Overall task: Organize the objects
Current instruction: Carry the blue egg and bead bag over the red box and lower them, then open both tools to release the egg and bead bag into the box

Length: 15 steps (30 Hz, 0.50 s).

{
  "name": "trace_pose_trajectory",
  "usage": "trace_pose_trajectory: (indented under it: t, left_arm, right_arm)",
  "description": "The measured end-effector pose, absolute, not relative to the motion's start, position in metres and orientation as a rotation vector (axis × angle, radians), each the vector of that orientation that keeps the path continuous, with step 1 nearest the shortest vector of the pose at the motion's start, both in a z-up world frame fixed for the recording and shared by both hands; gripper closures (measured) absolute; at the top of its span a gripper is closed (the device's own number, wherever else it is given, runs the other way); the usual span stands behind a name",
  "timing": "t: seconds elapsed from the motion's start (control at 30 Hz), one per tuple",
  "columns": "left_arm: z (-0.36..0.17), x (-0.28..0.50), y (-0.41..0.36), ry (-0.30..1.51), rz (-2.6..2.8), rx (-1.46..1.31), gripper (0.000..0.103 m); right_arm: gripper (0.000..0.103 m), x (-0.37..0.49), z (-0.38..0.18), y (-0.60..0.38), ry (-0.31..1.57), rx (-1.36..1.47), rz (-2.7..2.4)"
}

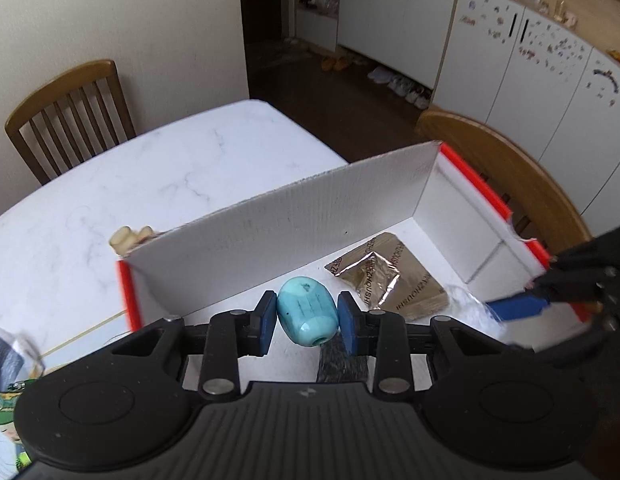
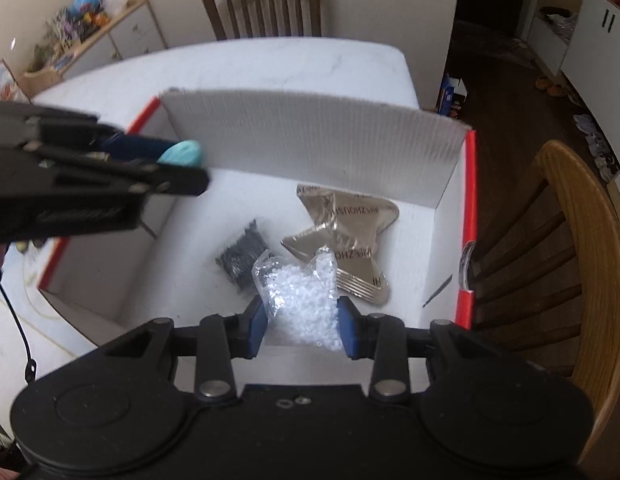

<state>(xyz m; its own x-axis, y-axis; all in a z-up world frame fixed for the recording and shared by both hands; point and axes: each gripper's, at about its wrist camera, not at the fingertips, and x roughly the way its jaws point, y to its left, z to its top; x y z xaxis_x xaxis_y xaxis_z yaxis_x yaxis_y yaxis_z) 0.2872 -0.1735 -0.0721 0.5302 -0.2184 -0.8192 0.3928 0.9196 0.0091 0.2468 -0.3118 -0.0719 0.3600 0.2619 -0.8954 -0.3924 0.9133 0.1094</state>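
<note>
My left gripper (image 1: 308,322) is shut on a light blue egg-shaped bead (image 1: 307,317) and holds it over the open white cardboard box (image 1: 278,236) with red edges. The same bead (image 2: 181,153) shows in the right wrist view, at the tip of the left gripper (image 2: 178,160). My right gripper (image 2: 302,322) hovers above the box floor with a clear bag of white beads (image 2: 300,296) between its pads; whether the pads touch the bag is unclear. A bronze foil packet (image 2: 344,236) (image 1: 384,276) and a black bundle (image 2: 242,258) lie on the box floor.
The box stands on a white marble table (image 1: 150,168). Wooden chairs stand at the far side (image 1: 70,108) and at the right (image 2: 566,264). A beige object (image 1: 130,238) lies behind the box wall. Colourful packets (image 1: 6,412) lie at the left table edge.
</note>
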Motion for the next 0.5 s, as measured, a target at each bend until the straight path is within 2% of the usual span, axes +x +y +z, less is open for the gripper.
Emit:
trace_pose_trajectory:
  t: [0.5]
  left_arm:
    - [-0.126,0.329,-0.206,1.065,-0.3,0.252,0.07]
  right_arm:
    - [0.067,0.265,-0.098,-0.302,1.197,-0.206,0.456]
